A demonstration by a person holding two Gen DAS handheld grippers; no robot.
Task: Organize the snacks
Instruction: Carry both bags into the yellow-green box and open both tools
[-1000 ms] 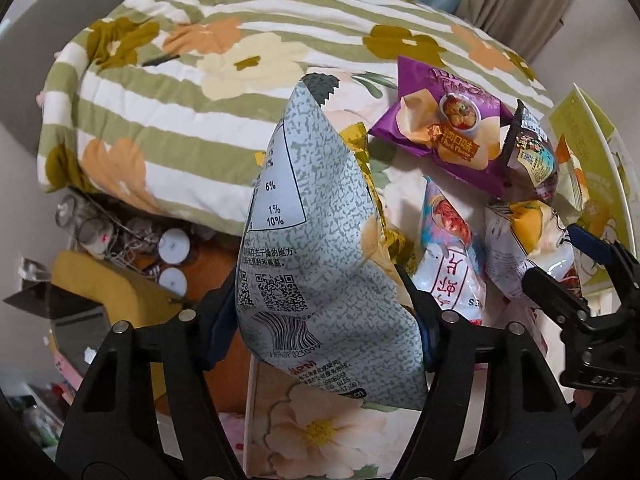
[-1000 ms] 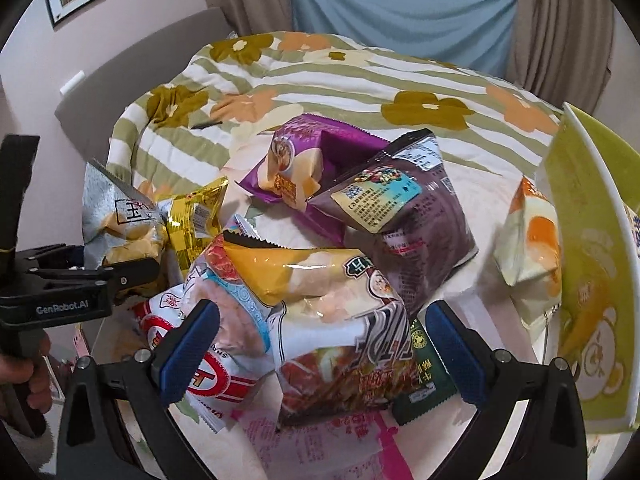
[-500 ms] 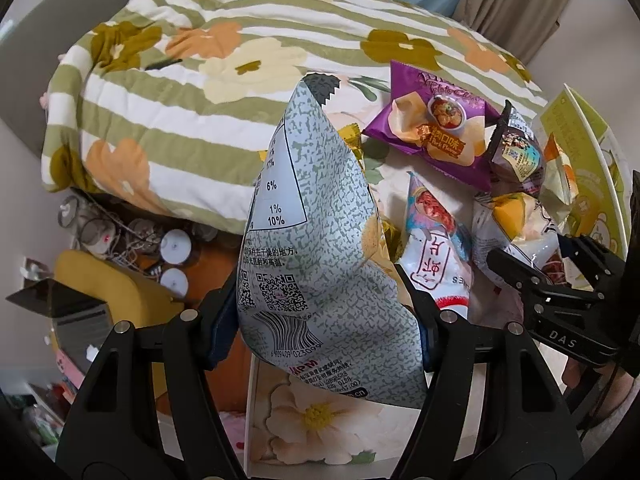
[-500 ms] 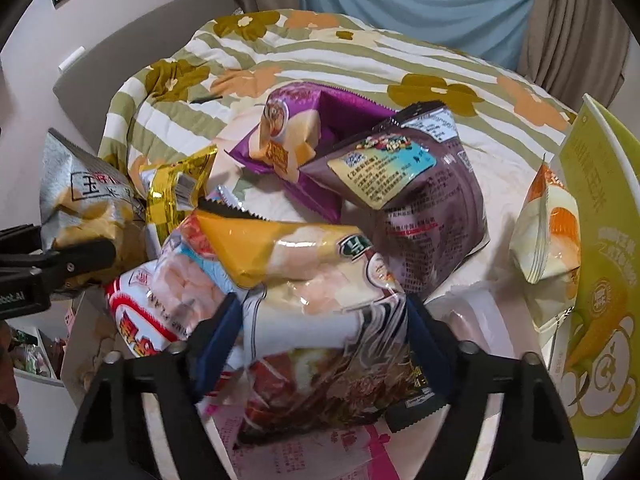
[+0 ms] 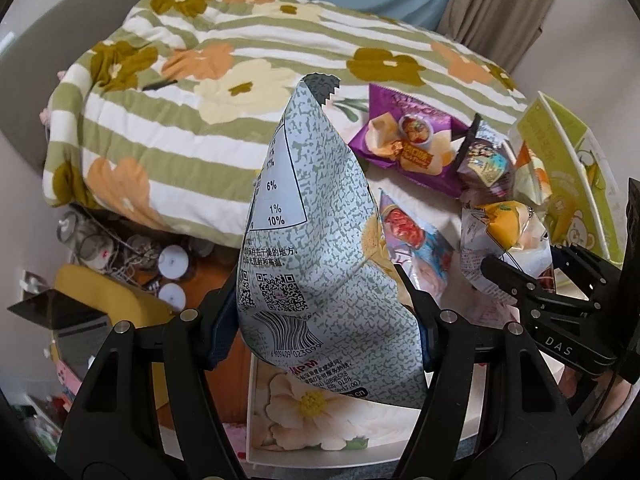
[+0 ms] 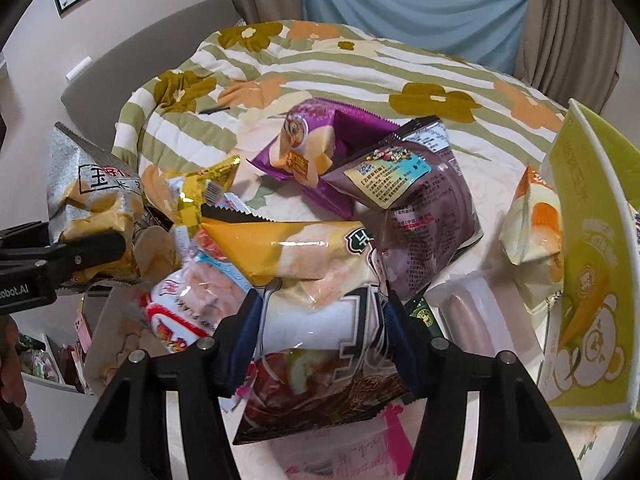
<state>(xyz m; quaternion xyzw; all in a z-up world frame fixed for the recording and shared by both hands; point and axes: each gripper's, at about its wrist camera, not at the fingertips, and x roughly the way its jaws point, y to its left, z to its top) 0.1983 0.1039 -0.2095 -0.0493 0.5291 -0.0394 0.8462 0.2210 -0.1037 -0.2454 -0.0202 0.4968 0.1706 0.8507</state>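
Observation:
My left gripper [image 5: 322, 330] is shut on a tall grey speckled snack bag [image 5: 316, 240], held upright above the bed's edge; the bag also shows at the left of the right wrist view [image 6: 90, 196]. My right gripper [image 6: 320, 330] is shut on a yellow-topped snack bag [image 6: 316, 280], which also shows in the left wrist view [image 5: 504, 236]. A purple bag [image 6: 312, 152], a dark maroon bag [image 6: 424, 204], a red-and-white bag [image 6: 192, 300], a gold packet [image 6: 204, 192] and an orange-and-cream bag [image 6: 532, 228] lie on the bed.
A yellow-green box [image 6: 592, 264] stands open at the right. The striped floral quilt [image 5: 192, 92] covers the bed behind. Left of the bed is floor clutter with cables [image 5: 120, 248] and a yellow item [image 5: 100, 292]. A floral box [image 5: 320, 412] lies below the left gripper.
My right gripper's fingers have closed on the yellow-topped bag, which was lying between open fingers a second ago. My left gripper has kept its hold on the grey bag.

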